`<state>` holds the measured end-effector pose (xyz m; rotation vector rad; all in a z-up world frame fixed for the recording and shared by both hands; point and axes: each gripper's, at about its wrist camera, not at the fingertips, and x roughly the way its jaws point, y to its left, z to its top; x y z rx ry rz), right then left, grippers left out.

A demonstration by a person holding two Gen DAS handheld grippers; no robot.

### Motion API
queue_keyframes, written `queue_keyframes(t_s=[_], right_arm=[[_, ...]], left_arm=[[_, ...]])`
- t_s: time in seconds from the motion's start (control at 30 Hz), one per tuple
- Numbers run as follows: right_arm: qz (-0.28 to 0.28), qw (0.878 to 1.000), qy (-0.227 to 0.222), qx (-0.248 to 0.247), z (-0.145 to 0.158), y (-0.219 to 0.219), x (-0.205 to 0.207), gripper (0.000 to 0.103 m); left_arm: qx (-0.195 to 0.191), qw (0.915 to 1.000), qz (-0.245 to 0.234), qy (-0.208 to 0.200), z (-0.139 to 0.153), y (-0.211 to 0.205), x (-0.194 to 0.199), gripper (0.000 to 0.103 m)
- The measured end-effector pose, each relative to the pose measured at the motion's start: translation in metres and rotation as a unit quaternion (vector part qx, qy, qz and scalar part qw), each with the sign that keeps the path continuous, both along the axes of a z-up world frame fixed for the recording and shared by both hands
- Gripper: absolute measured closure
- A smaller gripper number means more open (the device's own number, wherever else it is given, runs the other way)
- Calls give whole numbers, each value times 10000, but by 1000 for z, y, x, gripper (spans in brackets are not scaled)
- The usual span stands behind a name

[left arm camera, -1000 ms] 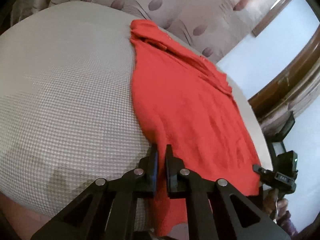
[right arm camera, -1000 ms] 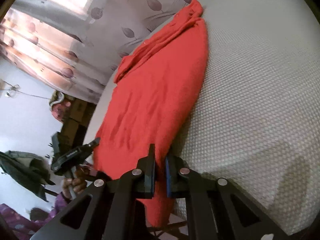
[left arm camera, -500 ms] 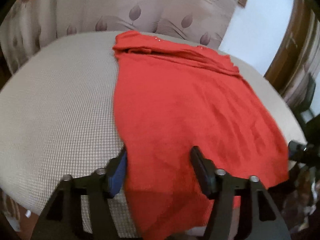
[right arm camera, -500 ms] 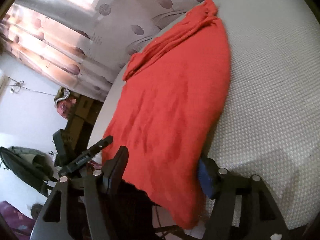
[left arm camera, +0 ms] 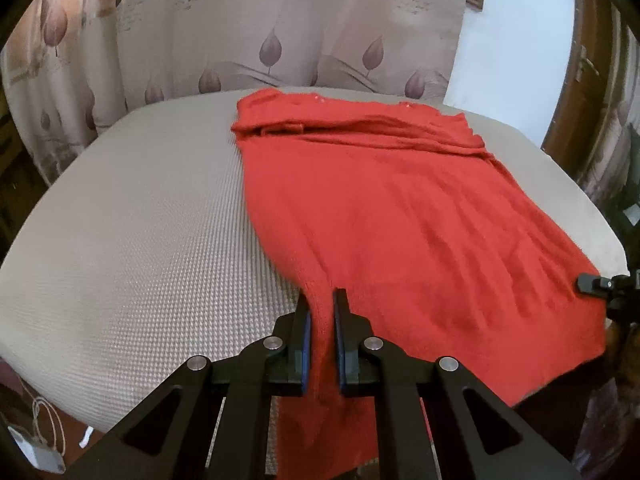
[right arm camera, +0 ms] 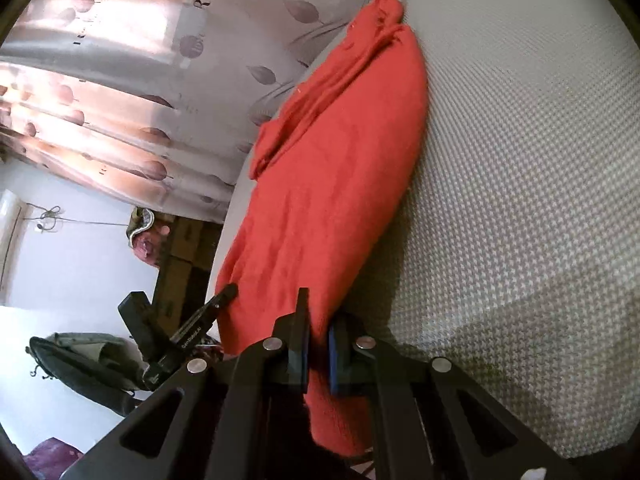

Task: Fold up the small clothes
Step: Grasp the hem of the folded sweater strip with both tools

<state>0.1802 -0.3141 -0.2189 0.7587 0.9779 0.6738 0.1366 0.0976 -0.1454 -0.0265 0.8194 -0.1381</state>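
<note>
The red knit garment (left arm camera: 400, 216) is lying spread across the round desk (left arm camera: 132, 240), which is wearing a beige waffle-weave cover, with its near hem hanging over the front rim toward the jaws. The left gripper (left arm camera: 320, 312) has just been closing its jaws after a brief opening, and they are now clenching a pinch of the hem's left corner, the cloth drawing into a narrow ridge between the blue pads. The right gripper (right arm camera: 318, 320) has likewise just been closing, and its jaws are gripping the other near corner, with red knit running between them and drooping below. Each tool is showing at the edge of the other's view. The main risk is coming from how thin each bite looks: only a fold of loose knit is sitting between the pads, so a quick lift could be pulling it free on one side and leaving the fold skewed. Uneven travel of the two hands would be twisting the panel, and the bunched collar end, lying far ahead of the jaws, could be dragging along the textured cover instead of staying put. The overhanging hem might also be catching on the desk rim. Legible writing is scarce: the leaf-print curtain (left arm camera: 280, 32) beyond the desk is carrying script beginning with a large "R", the rest too small to read, and the small white lettering on the left tool's body cannot be made out.
</note>
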Motion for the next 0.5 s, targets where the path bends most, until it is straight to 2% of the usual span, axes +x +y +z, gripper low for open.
queue_keyframes(t_s=[0.13, 0.2, 0.3, 0.4, 0.5], right_arm=[[-5, 9993, -6, -364, -1, 4, -3, 96], [5, 9984, 22, -572, -2, 5, -3, 90], [-36, 9982, 152, -581, -3, 7, -1, 88], [-8, 9988, 82, -480, 0, 15, 1, 74], [74, 9985, 19, -533, 1, 25, 1, 73]], left_arm=[[-24, 10000, 23, -10, 1, 1, -1, 93], [-17, 10000, 37, 5, 0, 2, -1, 93], [-24, 10000, 40, 27, -1, 2, 0, 93], [-19, 10000, 45, 22, -2, 2, -1, 93], [-2, 10000, 43, 34, -2, 2, -1, 93]])
